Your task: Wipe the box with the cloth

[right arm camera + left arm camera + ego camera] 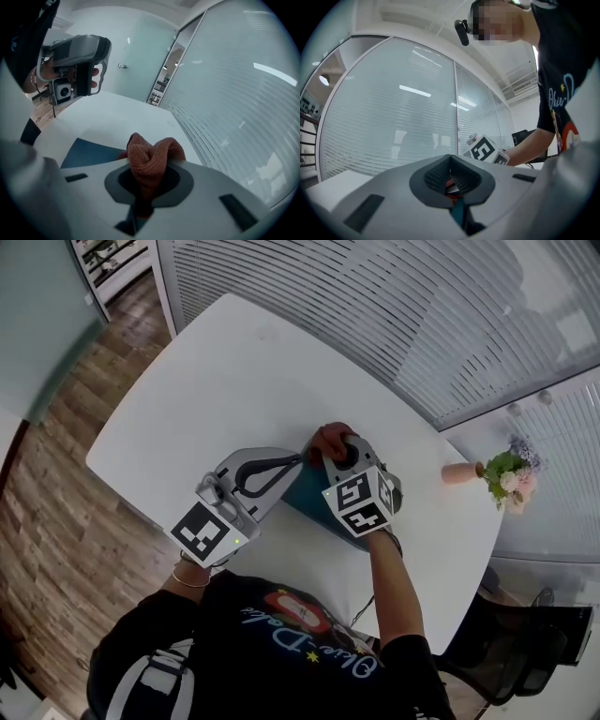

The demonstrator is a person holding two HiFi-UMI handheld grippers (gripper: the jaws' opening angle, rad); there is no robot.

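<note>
A flat dark-teal box (305, 491) lies near the table's front edge, between my two grippers. My right gripper (343, 450) is shut on a bunched rust-red cloth (328, 437), which rests over the box's far end. In the right gripper view the cloth (150, 157) bulges out of the jaws above the box (89, 152). My left gripper (298, 462) reaches in from the left to the box's near-left edge. Its jaws are closed on a thin strip of teal box (458, 211), with a bit of red behind.
The white table (234, 381) stretches away to the far left. A pink vase of flowers (506, 474) stands at the right edge. A dark chair (534, 643) is on the floor to the right. Window blinds line the far side.
</note>
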